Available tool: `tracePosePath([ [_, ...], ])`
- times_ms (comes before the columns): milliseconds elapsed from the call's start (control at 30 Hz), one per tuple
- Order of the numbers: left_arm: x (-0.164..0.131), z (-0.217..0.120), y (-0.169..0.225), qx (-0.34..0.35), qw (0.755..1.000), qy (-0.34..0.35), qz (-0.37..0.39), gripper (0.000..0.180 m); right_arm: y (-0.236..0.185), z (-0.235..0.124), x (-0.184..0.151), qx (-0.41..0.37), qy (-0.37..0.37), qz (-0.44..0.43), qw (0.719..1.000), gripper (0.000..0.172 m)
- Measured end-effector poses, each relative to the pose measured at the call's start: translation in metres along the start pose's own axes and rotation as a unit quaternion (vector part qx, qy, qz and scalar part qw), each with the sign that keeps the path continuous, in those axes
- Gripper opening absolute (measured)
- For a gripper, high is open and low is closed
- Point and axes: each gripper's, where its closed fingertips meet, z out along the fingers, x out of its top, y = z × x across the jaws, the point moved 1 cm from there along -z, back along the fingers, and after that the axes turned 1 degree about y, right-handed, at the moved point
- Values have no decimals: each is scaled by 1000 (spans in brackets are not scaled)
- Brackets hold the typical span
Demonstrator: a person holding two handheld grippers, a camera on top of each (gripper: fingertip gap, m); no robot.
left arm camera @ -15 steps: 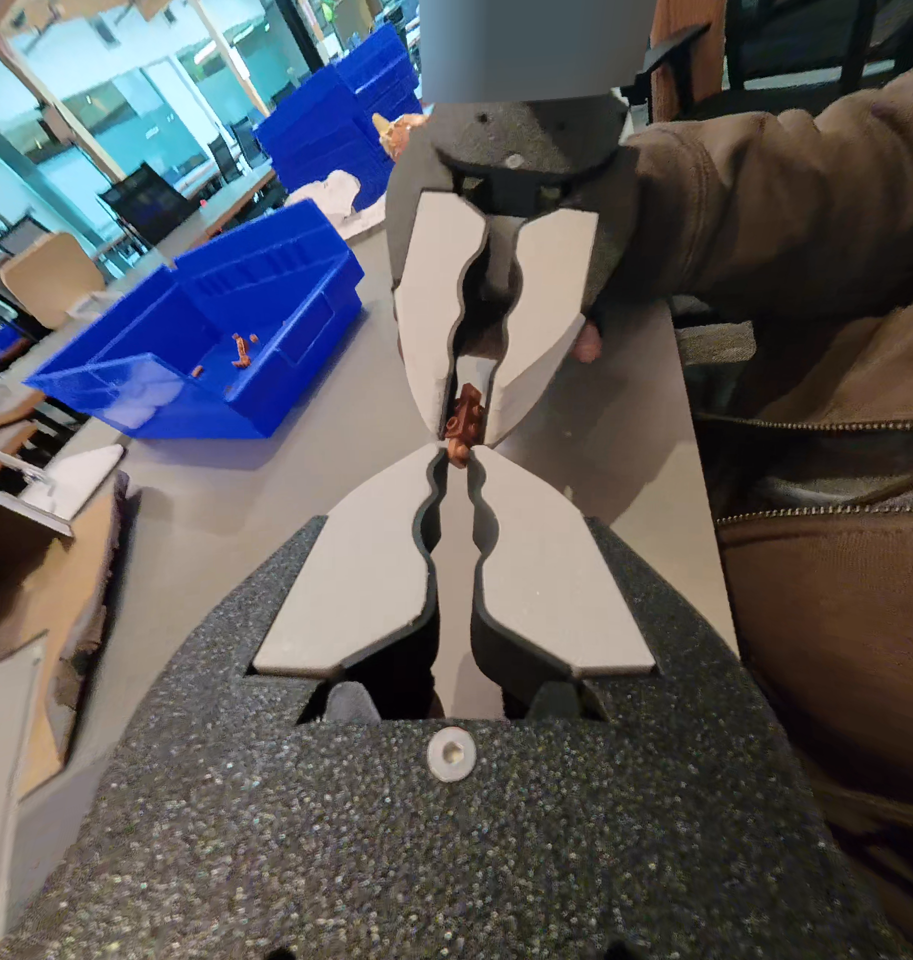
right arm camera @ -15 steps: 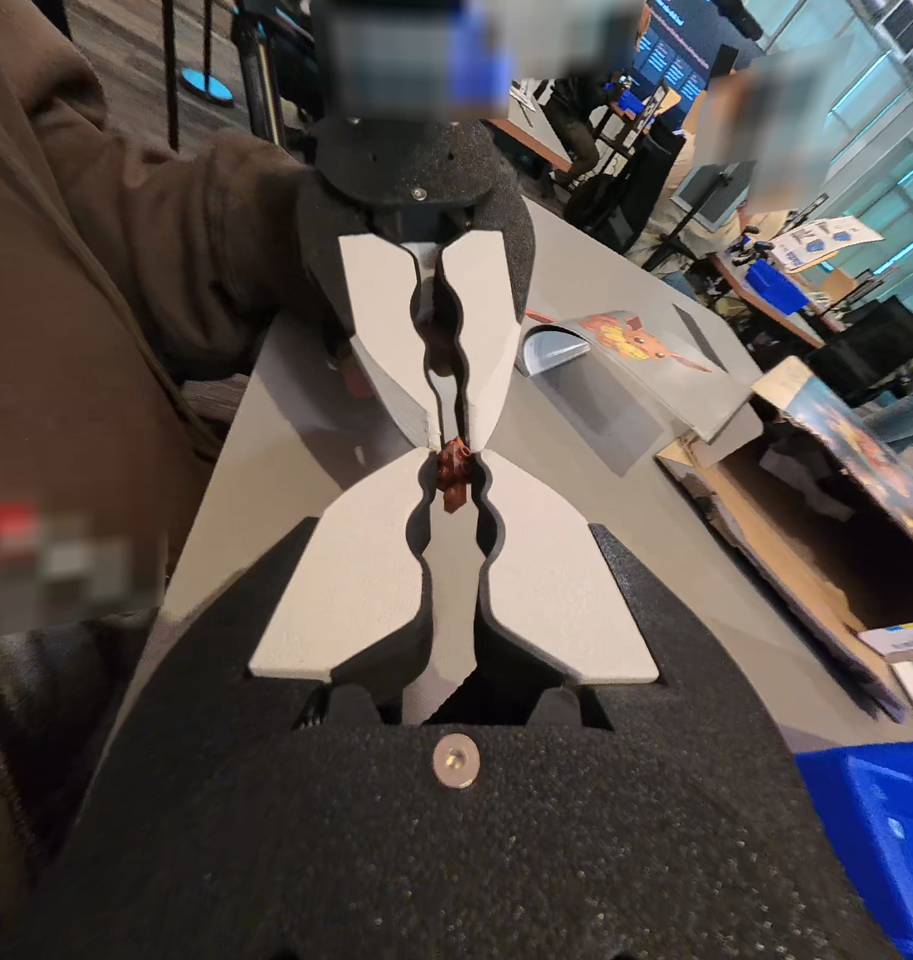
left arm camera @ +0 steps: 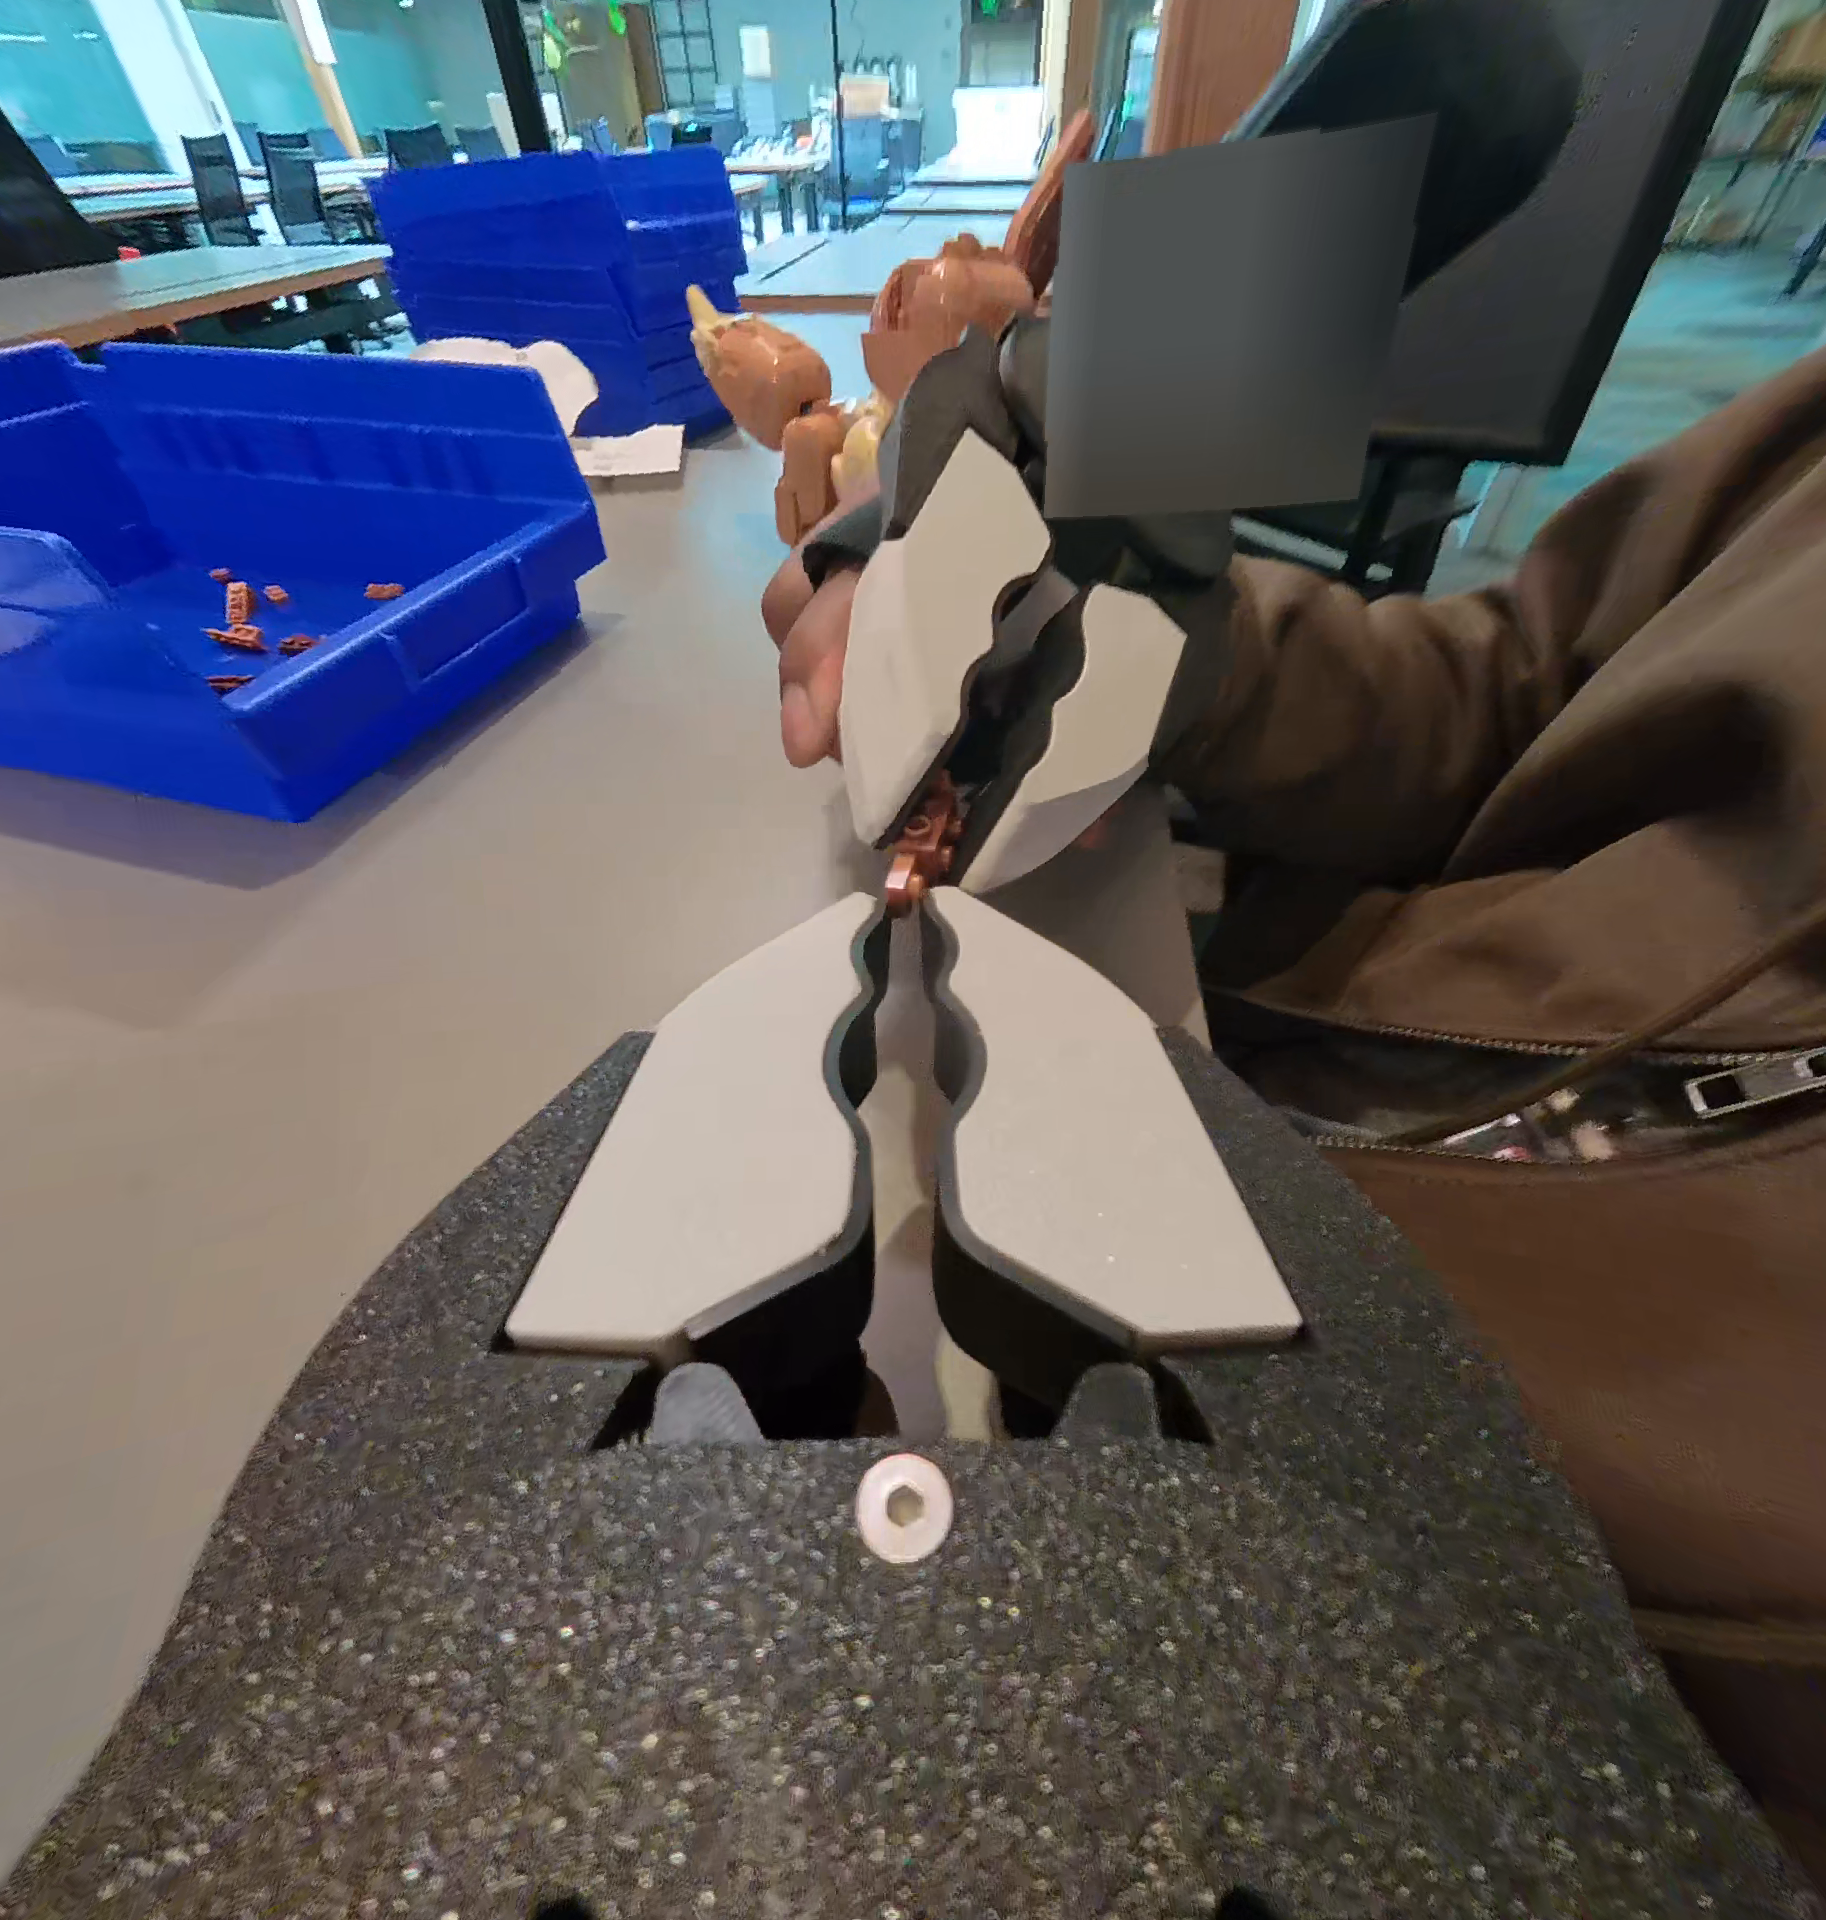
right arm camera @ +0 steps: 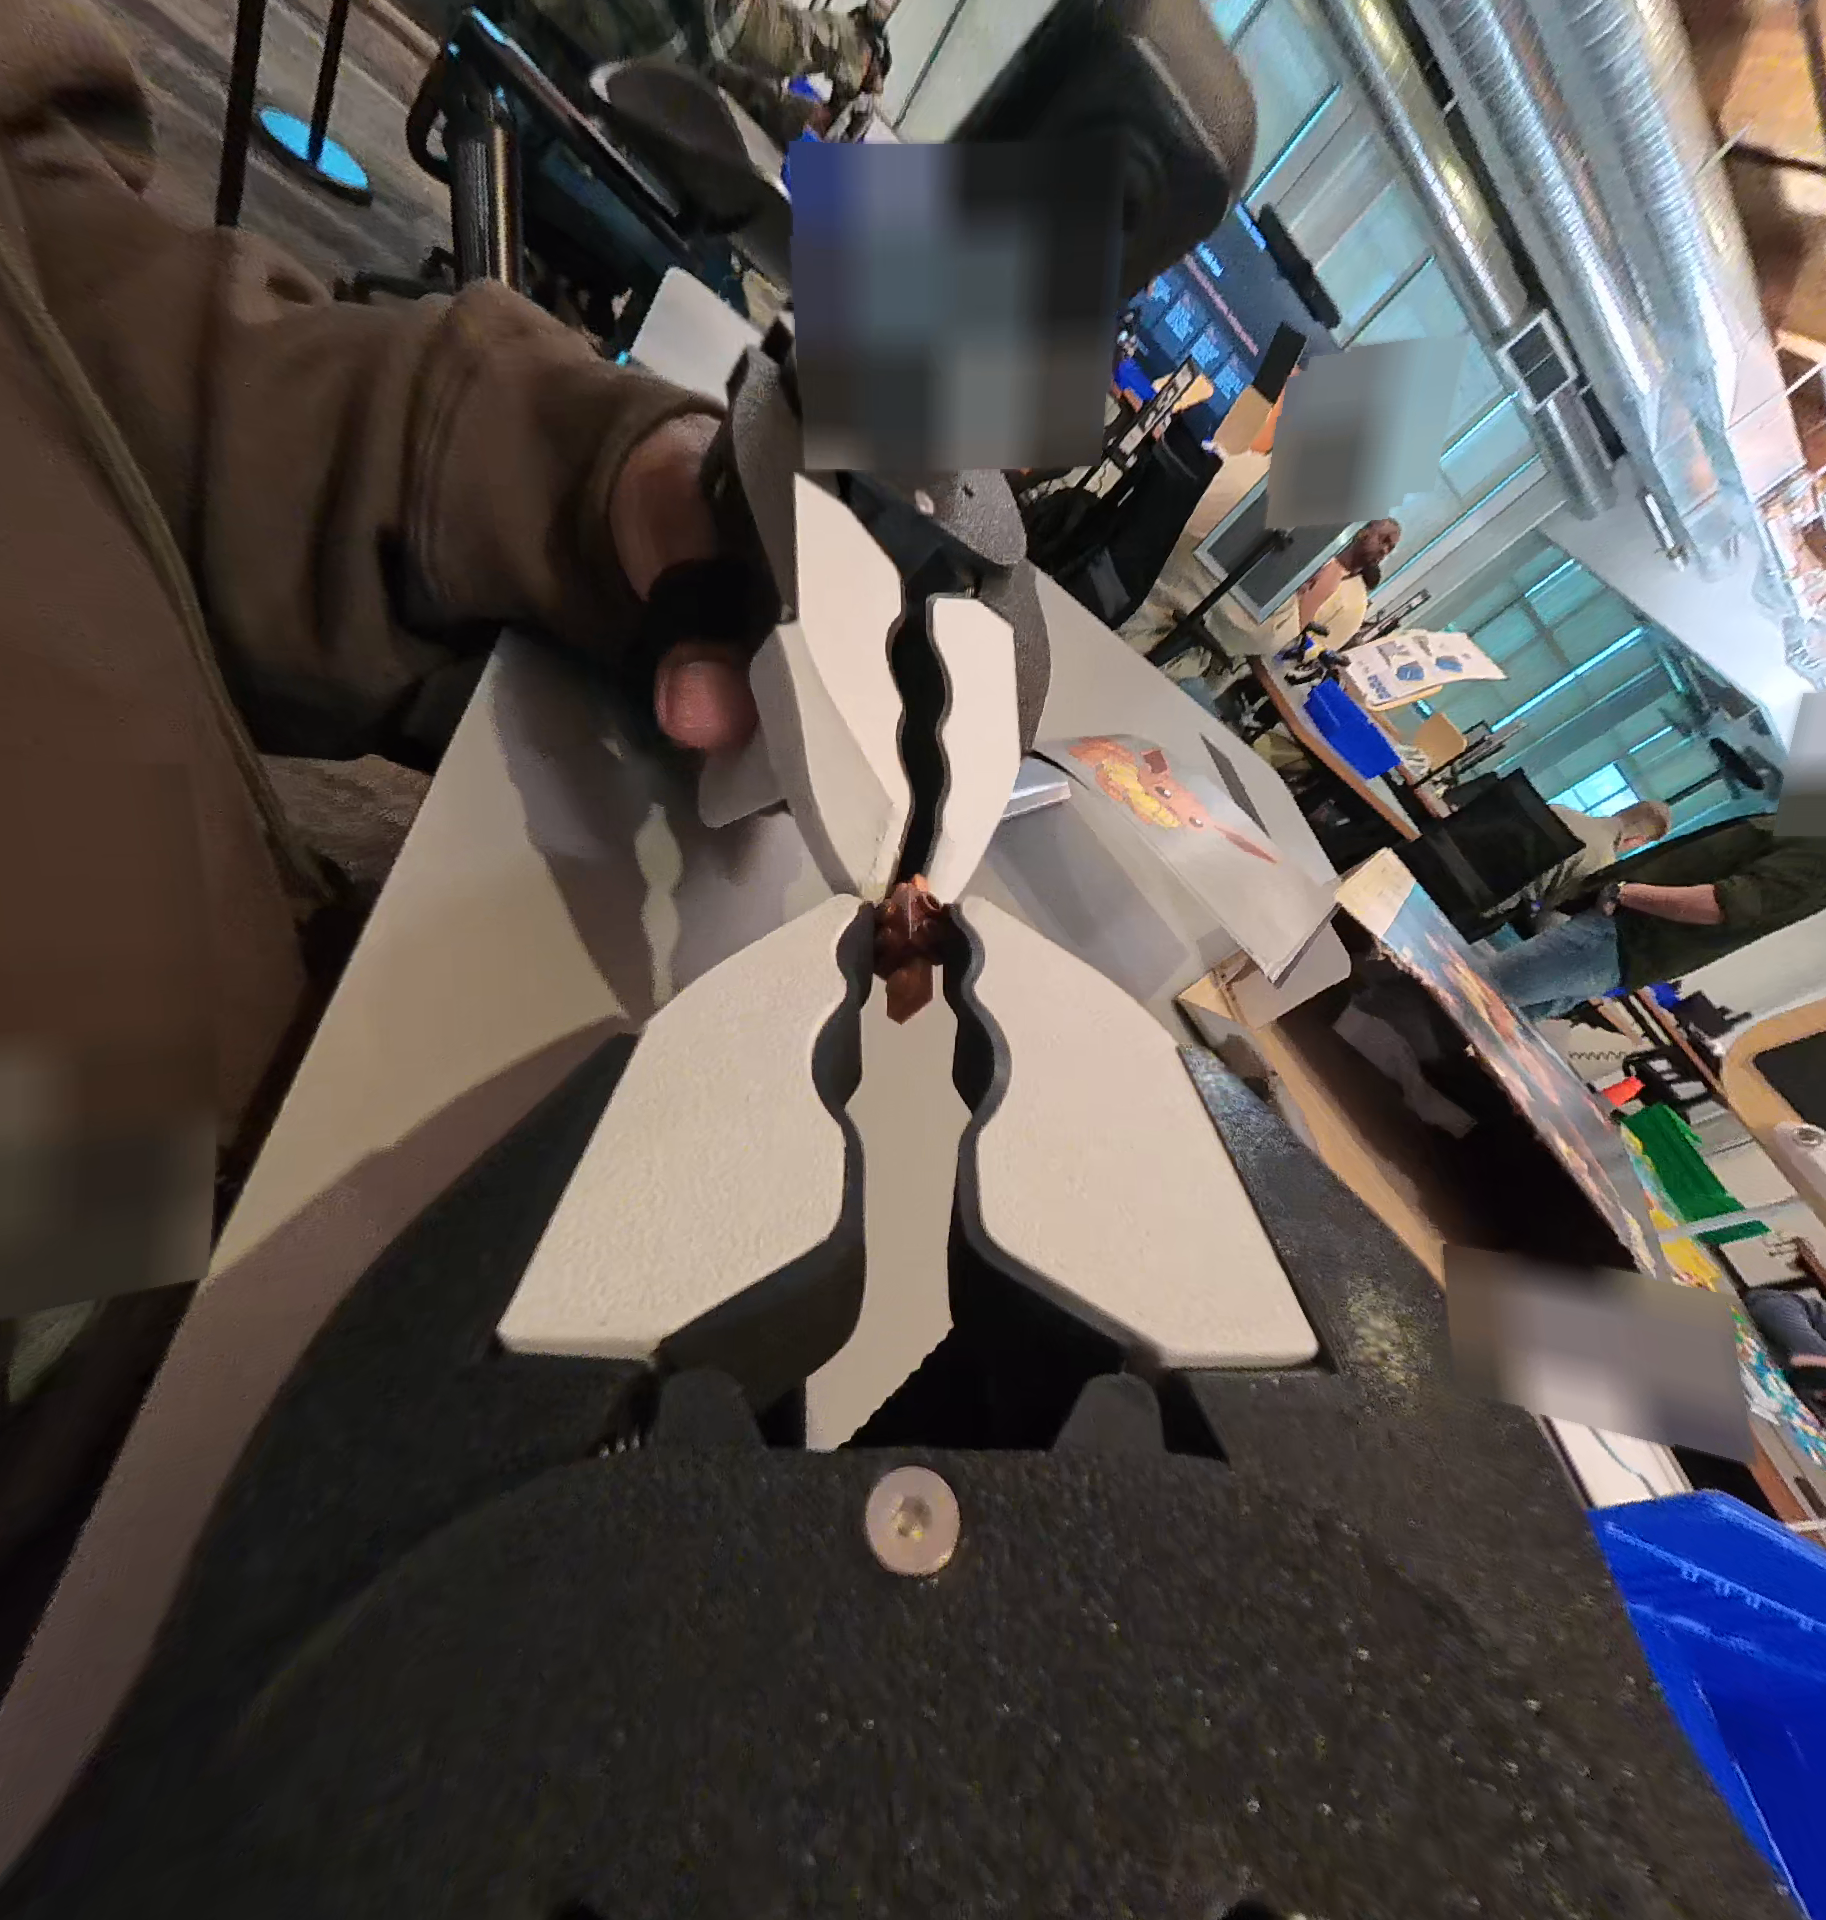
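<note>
claws tilted since before; brown brick piece (left arm camera: 914,868) pinched between both

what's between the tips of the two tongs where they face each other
A small cluster of reddish-brown toy bricks bridges them. In the left wrist view the right tongs grip most of it; the left tongs pinch its lower end.

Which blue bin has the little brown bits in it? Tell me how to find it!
Look at the grey table, on its left side. The open blue bin stands nearest, in front of a stack of blue bins. Only this one has small brown pieces scattered on its floor.
</note>
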Motion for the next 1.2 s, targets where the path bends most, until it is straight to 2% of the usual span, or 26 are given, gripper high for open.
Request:
tracePosePath([
  [233,18,-10,2,-43,992,80,-82,5,-1,-2,7,-1,22,-9,1000,12],
  [400,16,-7,5,-48,994,67,-77,8,1,-6,14,-4,44,2,999,12],
  [1200,24,-9,17,-66,992,102,-26,9,-3,-10,26,21,87,36,995,12],
])
